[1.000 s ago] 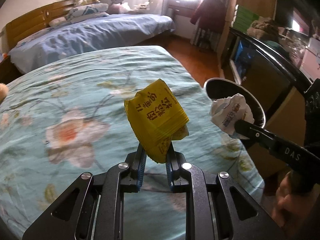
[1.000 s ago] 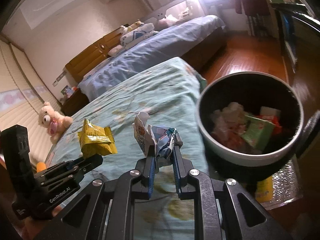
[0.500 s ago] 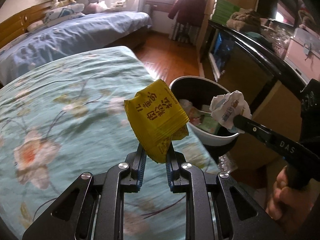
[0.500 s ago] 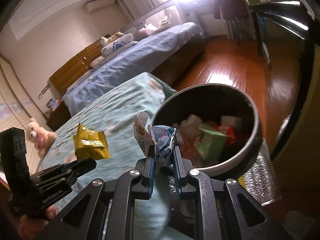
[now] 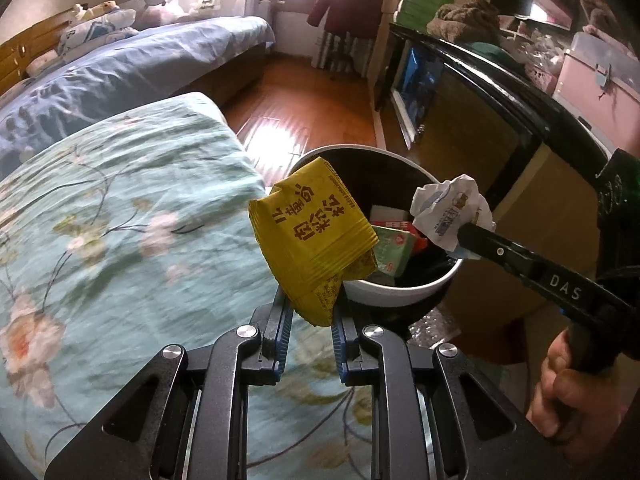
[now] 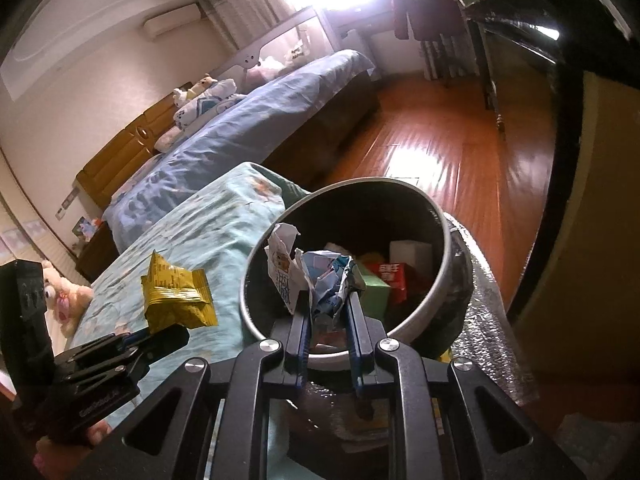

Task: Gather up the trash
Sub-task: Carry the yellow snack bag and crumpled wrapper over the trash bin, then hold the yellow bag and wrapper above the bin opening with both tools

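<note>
My left gripper [image 5: 310, 312] is shut on a yellow snack wrapper [image 5: 312, 236] and holds it in the air by the near rim of the round white trash bin [image 5: 400, 292]. My right gripper [image 6: 328, 304] is shut on a crumpled white and blue wrapper [image 6: 316, 276] and holds it over the bin's near rim [image 6: 256, 280]. The bin holds several pieces of trash, among them a green carton [image 6: 374, 290] and a red pack [image 6: 394, 280]. The yellow wrapper [image 6: 178, 298] and left gripper [image 6: 156, 334] also show in the right wrist view, left of the bin.
The bin stands on the floor beside the bed with the teal floral cover [image 5: 120, 220]. A dark cabinet [image 5: 480, 120] is to the right. A second bed with blue bedding [image 5: 120, 72] is behind, across wooden floor [image 6: 440, 152].
Both grippers moved from over the bed toward the bin with their wrappers still held. The bin is now close under both.
</note>
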The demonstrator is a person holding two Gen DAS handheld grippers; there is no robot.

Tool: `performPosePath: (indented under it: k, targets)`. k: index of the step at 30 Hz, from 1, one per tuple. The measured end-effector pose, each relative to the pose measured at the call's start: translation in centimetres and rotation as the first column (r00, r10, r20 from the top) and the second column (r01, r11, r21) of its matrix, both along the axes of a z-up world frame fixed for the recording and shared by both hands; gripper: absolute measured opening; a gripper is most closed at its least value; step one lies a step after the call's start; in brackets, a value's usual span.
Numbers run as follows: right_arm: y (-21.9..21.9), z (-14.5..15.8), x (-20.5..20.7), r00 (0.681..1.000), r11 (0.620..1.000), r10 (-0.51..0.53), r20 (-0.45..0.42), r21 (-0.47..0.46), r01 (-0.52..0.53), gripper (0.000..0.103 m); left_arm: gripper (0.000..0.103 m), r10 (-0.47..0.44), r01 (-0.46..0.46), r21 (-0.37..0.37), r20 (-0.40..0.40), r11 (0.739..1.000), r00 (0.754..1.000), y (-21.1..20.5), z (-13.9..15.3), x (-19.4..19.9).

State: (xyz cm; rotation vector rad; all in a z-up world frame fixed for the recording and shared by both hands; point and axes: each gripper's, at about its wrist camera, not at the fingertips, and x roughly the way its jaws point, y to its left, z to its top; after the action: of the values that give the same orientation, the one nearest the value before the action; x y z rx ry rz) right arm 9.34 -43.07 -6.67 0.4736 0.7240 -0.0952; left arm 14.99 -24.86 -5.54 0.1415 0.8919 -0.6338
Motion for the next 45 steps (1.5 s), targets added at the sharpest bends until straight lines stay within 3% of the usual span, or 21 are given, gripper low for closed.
performPosePath:
  k: [18, 45]
  targets:
    - [-1.6, 0.0, 2.1, 0.999, 1.0, 0.005, -0.047, -0.024, -0.006, 0.017, 0.017, -0.042, 0.042, 0.024, -0.021, 0.999, 0.999, -3.5, -0.5, 2.2]
    - [-3.0, -1.3, 4.1, 0.995, 1.0, 0.004, -0.102, -0.018, -0.006, 0.019, 0.017, -0.046, 0.049, 0.043, -0.071, 0.998, 0.996, -5.4, -1.6, 4.2]
